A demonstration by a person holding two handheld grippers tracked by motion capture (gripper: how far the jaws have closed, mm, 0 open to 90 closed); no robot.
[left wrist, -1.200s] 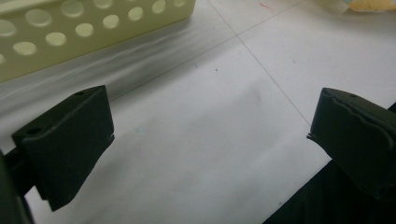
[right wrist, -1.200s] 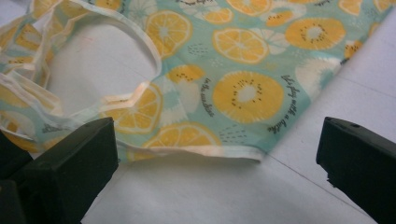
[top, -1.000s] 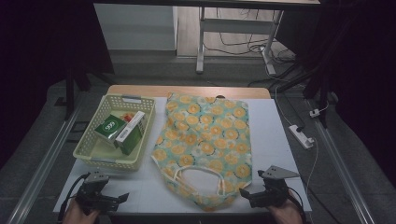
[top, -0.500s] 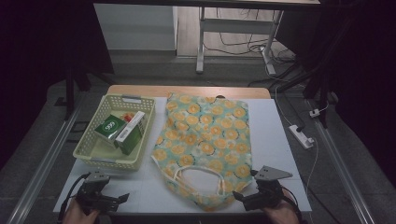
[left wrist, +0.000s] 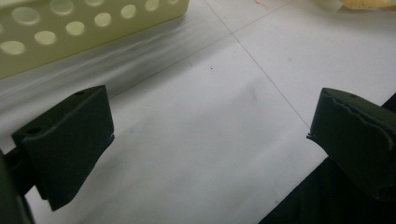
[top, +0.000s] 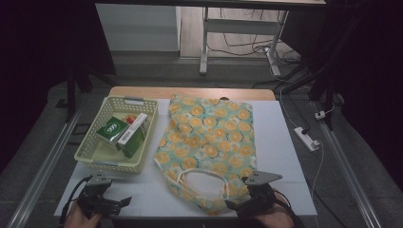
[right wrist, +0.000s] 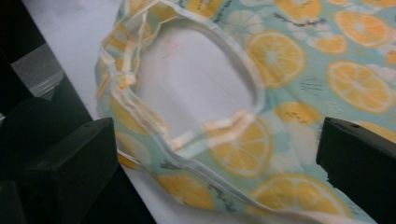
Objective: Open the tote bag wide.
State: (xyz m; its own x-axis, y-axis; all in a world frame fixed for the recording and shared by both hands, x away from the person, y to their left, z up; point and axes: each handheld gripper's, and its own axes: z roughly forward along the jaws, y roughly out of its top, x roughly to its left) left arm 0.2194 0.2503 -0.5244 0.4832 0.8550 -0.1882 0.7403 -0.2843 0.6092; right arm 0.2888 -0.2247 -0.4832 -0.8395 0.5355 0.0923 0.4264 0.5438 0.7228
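Right, the orange-print tote bag (top: 209, 142) lies flat on the white worktop (top: 285, 156), its looped handle (right wrist: 201, 79) at the near edge, facing the person. Right hand-held gripper (top: 240, 204) hovers at that handle end, jaws spread wide and holding nothing, the handle and the bag's mouth lying between them in the right gripper view. Left hand-held gripper (top: 121, 203) sits released too, over bare worktop just in front of the perforated basket (top: 102, 164) with its green carton (top: 112, 129). Best play, I'd say: come in low, pinch one fabric layer at the handle's base, not both, so the mouth can open.
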